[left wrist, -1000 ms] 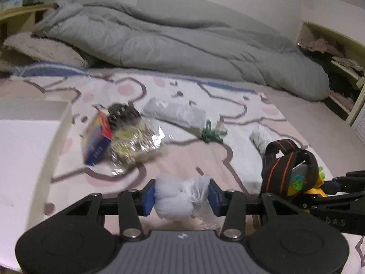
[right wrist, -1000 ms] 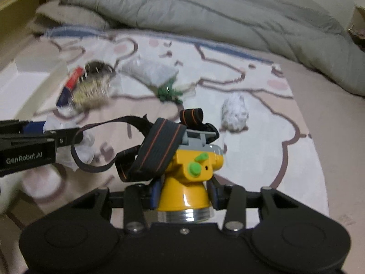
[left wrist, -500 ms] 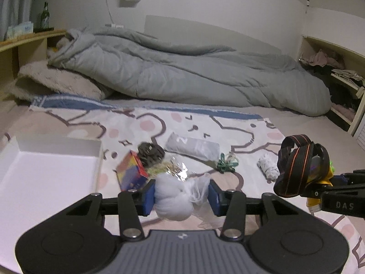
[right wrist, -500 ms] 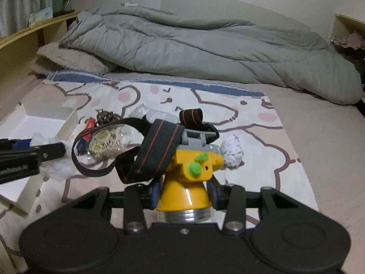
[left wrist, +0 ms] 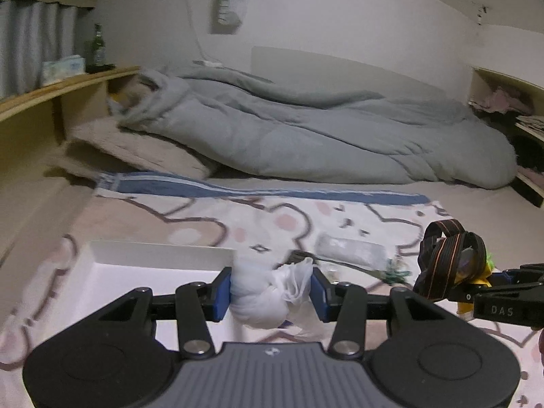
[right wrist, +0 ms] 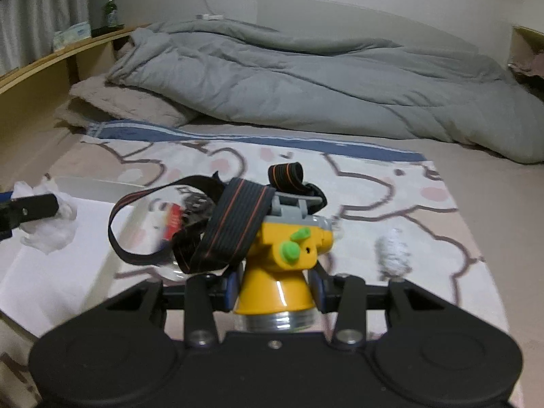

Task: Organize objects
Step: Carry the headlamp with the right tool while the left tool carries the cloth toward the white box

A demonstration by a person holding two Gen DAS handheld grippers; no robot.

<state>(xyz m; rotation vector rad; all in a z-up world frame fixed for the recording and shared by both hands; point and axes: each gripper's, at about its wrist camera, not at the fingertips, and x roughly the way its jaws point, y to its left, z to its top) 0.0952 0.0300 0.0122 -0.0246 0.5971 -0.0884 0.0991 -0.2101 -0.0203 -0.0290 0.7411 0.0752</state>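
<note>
My left gripper (left wrist: pixel 271 292) is shut on a white plastic bag bundle (left wrist: pixel 268 301) and holds it above the right edge of a white tray (left wrist: pixel 156 255). My right gripper (right wrist: pixel 273 287) is shut on a yellow headlamp (right wrist: pixel 282 272) with a black orange-striped strap (right wrist: pixel 234 227), held above the mat to the tray's right. The headlamp also shows at the right of the left wrist view (left wrist: pixel 452 265). The bag bundle shows at the left of the right wrist view (right wrist: pixel 51 231), over the tray (right wrist: pixel 68 272).
On the bear-print mat (right wrist: pixel 391 187) lie a white crumpled wad (right wrist: pixel 391 251), a red-and-blue pack (right wrist: pixel 173 221), a grey pouch (left wrist: pixel 350 250) and a green clip (left wrist: pixel 394 272). A grey duvet (left wrist: pixel 306 136) fills the back. Wooden shelves stand at the left (left wrist: pixel 51 102).
Both grippers have risen and tilted up, and moved left toward the white tray. The bag bundle now hangs over the tray's right edge. Both holds are unchanged.
</note>
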